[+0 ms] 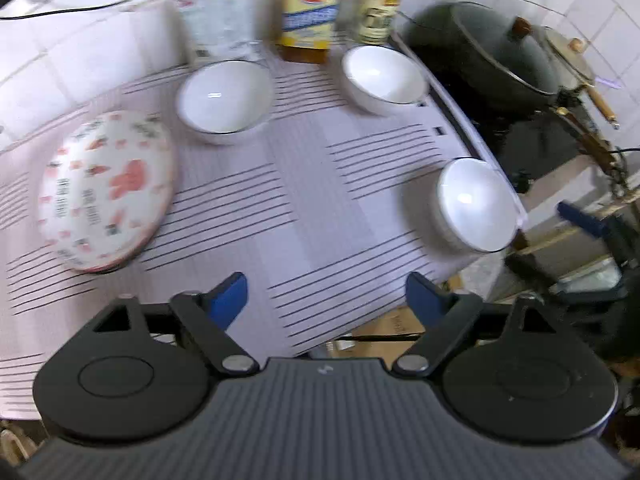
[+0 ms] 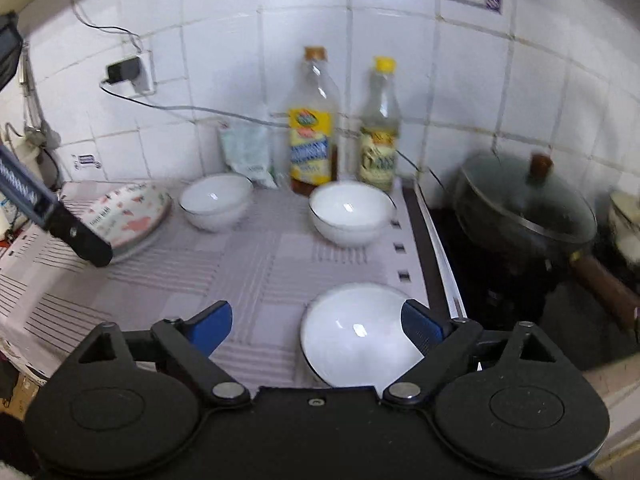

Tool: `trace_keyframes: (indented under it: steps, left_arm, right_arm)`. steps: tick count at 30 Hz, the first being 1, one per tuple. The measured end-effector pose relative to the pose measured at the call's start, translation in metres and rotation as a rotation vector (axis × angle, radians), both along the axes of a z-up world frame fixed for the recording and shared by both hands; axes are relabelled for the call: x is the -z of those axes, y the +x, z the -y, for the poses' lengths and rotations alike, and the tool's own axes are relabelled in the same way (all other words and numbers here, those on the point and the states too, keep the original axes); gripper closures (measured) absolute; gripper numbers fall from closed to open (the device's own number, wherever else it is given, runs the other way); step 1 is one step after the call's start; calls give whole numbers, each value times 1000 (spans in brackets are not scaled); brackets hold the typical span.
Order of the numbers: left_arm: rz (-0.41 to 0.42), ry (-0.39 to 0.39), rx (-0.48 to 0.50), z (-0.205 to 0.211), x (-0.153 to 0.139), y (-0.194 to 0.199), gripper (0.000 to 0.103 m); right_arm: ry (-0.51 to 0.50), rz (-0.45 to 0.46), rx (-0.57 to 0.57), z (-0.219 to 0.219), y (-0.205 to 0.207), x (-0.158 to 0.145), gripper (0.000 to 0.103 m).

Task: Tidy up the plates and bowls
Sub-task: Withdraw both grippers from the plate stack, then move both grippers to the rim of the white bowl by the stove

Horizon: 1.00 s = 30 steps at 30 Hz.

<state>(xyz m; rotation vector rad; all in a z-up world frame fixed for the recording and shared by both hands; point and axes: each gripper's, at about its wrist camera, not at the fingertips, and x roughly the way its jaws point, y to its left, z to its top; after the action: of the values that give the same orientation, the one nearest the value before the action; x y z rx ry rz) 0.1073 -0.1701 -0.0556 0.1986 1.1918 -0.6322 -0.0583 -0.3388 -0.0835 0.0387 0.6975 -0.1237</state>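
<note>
Three white bowls stand on the striped cloth [image 1: 304, 200]: one at the back left [image 1: 224, 96], one at the back right [image 1: 382, 78], one near the right edge [image 1: 474, 204]. A plate with a pink pattern [image 1: 108, 188] lies at the left. My left gripper [image 1: 326, 284] hangs open over the cloth's front, with nothing between its fingers. In the right wrist view the near bowl [image 2: 356, 332] sits just ahead of my open right gripper [image 2: 316, 308], toward its right finger, and the pads do not press on it. The back left bowl [image 2: 216, 200] looks like two bowls stacked.
Two bottles [image 2: 312, 136] [image 2: 380, 132] and a pouch [image 2: 248, 152] stand against the tiled wall. A lidded dark pan [image 2: 524, 208] sits on the stove to the right. A black bar-shaped part [image 2: 60, 220] crosses in front of the patterned plate [image 2: 132, 212]. The cloth ends close to the near bowl.
</note>
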Motion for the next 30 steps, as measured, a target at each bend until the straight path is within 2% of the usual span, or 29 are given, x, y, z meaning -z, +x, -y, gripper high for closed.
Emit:
trace_keyframes:
  steps: [6, 10, 13, 15, 17, 19, 20, 23, 24, 25, 27, 30]
  left_arm:
    - [-36, -74, 10, 41, 26, -2, 11]
    - [-30, -83, 40, 69, 45, 1, 11]
    - [-47, -98, 57, 89, 59, 4, 12]
    - [-50, -102, 61, 102, 68, 4, 13]
    - [-18, -86, 70, 114, 75, 3, 13]
    - [-35, -94, 79, 123, 84, 5, 15]
    - [-50, -98, 68, 127, 88, 7, 19]
    - [-94, -118, 45, 133, 98, 13, 44]
    - [-105, -121, 39, 134, 100, 14, 49]
    - [-109, -128, 35, 135, 101, 15, 51]
    - [-108, -142, 37, 136, 102, 15, 69]
    - [-123, -130, 43, 140, 108, 17, 86]
  right_arm:
    - [-29, -52, -3, 14, -4, 42, 7]
    - [5, -55, 10, 28, 4, 74, 6]
    - [-30, -85, 30, 32, 11, 98, 6]
    - [-15, -69, 34, 37, 13, 107, 6]
    - [13, -34, 33, 42, 14, 112, 6]
    - [14, 13, 12, 43, 16, 114, 6]
    - [9, 25, -2, 41, 17, 116, 6]
    - [-18, 49, -13, 38, 22, 124, 5]
    - [-16, 58, -11, 38, 23, 126, 5]
    - [-13, 67, -9, 38, 22, 127, 5]
    - [-7, 85, -9, 39, 21, 130, 5]
    - [-4, 107, -10, 40, 21, 134, 5]
